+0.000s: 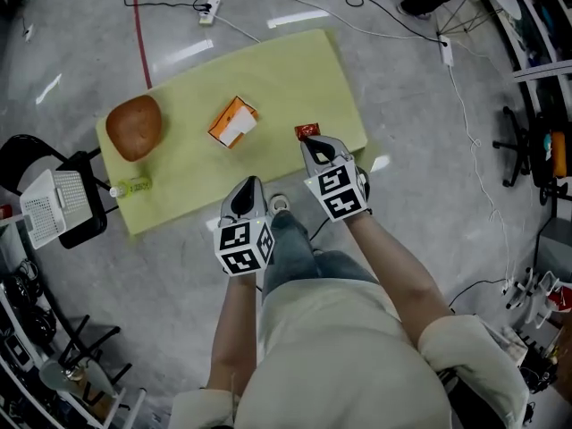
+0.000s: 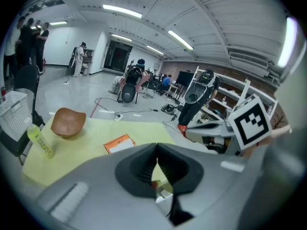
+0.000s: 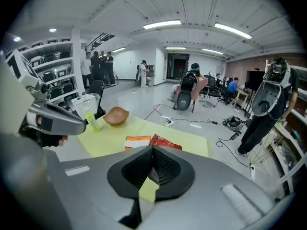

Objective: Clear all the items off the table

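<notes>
A yellow-green table [image 1: 295, 70] carries a brown bowl [image 1: 134, 126], an orange box [image 1: 233, 121], a red packet [image 1: 307, 130] and a yellow-green bottle [image 1: 131, 186] lying near its front left edge. My left gripper [image 1: 251, 184] is shut and empty, raised over the table's near edge. To its right my right gripper [image 1: 313, 143] is also shut and empty, its tips just short of the red packet. The left gripper view shows the bowl [image 2: 68, 122], bottle [image 2: 41, 142] and box [image 2: 119, 143] beyond the closed left gripper [image 2: 157, 148]. In the right gripper view the box [image 3: 137, 142] and packet [image 3: 165, 142] lie ahead of the closed right gripper [image 3: 152, 150].
A black chair holding a white basket [image 1: 52, 206] stands by the table's left end. Cables and a power strip [image 1: 208, 12] run over the floor beyond the table. Shelving lines the room's sides, and people [image 3: 98, 66] stand far off.
</notes>
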Tool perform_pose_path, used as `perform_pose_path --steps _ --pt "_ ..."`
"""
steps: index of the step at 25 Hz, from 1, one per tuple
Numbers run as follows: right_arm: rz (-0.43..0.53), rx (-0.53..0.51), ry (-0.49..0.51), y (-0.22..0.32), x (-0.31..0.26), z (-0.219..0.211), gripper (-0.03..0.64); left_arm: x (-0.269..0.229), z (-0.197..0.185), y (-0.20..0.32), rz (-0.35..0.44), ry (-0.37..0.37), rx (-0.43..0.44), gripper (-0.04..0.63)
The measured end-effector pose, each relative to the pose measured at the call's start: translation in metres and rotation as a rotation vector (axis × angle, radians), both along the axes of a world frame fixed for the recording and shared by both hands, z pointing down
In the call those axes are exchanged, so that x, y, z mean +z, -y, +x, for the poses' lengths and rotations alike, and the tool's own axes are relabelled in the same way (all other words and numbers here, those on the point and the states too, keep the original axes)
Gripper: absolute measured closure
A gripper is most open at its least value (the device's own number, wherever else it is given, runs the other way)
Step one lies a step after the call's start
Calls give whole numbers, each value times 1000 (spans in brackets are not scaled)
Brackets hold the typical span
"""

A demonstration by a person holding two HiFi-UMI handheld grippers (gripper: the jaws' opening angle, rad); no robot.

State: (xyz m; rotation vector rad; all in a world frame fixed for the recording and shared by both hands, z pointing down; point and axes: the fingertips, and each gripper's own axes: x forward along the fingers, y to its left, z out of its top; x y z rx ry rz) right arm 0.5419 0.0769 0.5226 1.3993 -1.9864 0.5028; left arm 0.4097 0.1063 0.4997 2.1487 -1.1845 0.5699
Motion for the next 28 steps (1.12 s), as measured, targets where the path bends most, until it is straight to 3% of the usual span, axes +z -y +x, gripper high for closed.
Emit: perform_pose_path --steps 13,21,28 --pt "39 -94 -32 5 -55 -28 617 -35 -19 19 32 18 33 586" --pt "100 -157 -22 12 -86 -54 617 -60 -32 40 102 28 47 586" --pt "135 -196 7 12 -101 -68 617 -68 -44 41 121 45 7 586"
